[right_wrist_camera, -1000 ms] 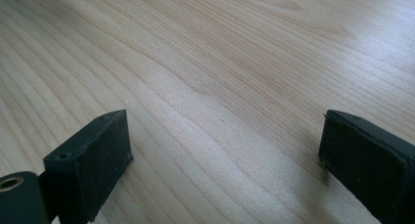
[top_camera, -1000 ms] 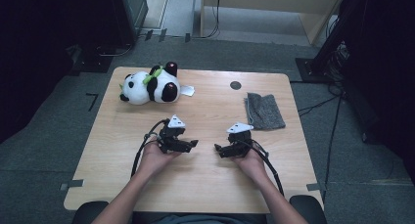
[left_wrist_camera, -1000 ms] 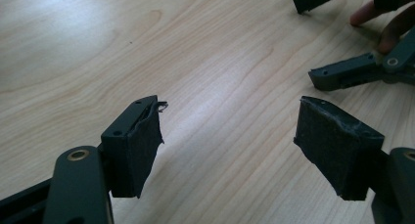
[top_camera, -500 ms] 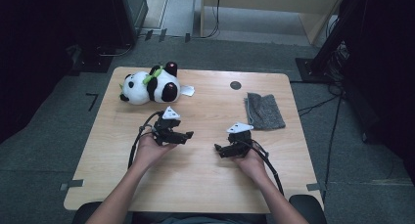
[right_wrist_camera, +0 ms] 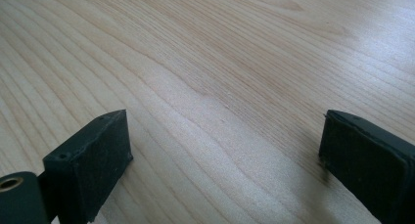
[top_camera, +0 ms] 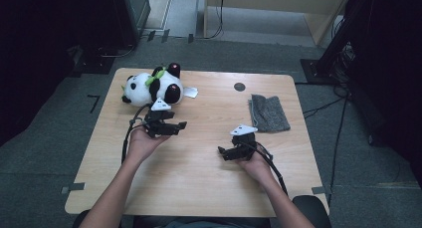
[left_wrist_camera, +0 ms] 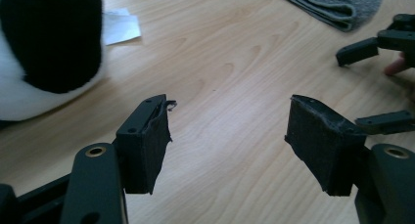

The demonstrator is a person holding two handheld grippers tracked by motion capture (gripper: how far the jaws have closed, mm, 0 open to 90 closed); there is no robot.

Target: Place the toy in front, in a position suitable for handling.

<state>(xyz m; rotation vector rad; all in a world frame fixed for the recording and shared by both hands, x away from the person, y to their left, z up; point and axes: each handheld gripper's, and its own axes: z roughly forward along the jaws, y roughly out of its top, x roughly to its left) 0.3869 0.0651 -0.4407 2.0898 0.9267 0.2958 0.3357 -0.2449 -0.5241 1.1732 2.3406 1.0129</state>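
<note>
Lying beside the panda (top_camera: pixel 152 87), a white tag (top_camera: pixel 190 92), unreadable.

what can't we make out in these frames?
- Black-and-white plush panda: cut off by the left gripper view's top and left edges, so just a blurred part of its body shows.
- White paper tag: any print is too small in the high view; its left end sits behind the panda in the left gripper view.
- Small dark round mark on the table: too small to identify.
- Grey knitted cloth: cropped by the top edge.
</note>
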